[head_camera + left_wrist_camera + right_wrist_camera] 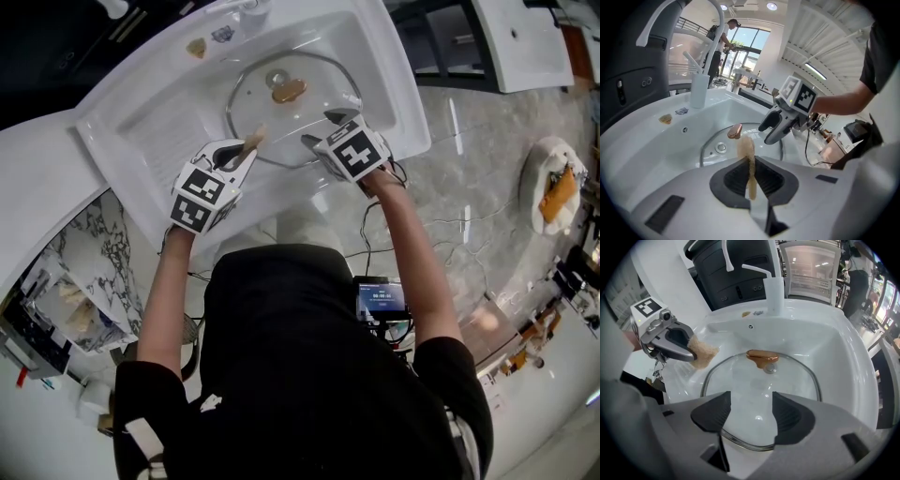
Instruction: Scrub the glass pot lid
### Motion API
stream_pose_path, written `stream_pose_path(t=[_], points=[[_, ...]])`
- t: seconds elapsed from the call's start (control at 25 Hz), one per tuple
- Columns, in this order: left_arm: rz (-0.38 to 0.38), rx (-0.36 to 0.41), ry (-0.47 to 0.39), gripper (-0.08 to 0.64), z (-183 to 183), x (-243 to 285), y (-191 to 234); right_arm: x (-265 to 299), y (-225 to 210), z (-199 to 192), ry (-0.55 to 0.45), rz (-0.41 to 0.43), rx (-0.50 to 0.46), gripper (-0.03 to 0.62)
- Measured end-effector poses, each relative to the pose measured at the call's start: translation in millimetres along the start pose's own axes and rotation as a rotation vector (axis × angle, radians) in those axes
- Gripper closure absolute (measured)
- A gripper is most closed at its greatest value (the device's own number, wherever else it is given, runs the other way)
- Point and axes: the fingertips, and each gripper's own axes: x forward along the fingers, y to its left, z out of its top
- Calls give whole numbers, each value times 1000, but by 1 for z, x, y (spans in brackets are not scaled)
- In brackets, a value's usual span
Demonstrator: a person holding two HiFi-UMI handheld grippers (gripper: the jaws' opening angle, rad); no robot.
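Glass pot lid (pixel 309 117) lies flat in the basin of the white sink (pixel 159 131), copper-coloured knob (pixel 289 91) uppermost. Left hand-held gripper (pixel 750 164) is clamped on a thin tan scrub pad (pixel 746 149). The pad's free end sits at the lid's 7 o'clock rim; contact cannot be confirmed. Right hand-held gripper (pixel 751 411) stands wide, nothing between its jaws, over the lid's 5 o'clock rim. White faucet (pixel 773 291) stands at the basin's 12 o'clock.

Left forearm (pixel 171 281) and right forearm (pixel 412 248) reach forward. The left gripper (pixel 244 152) has its jaws clamped on a tan sponge (pixel 749 164). The right gripper (pixel 323 128) has its jaws wide apart.
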Motion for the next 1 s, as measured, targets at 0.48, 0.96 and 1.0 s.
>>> stream_pose_path(t=[0.48, 0.96, 1.0], points=[[-38, 135, 107, 541, -7, 34, 1, -1, 1, 0, 4, 5, 2, 325], [-100, 158, 176, 541, -16, 53, -5, 0, 2, 0, 13, 21, -5, 327], [-100, 152, 183, 541, -17, 54, -5, 0, 2, 0, 14, 22, -6, 327]])
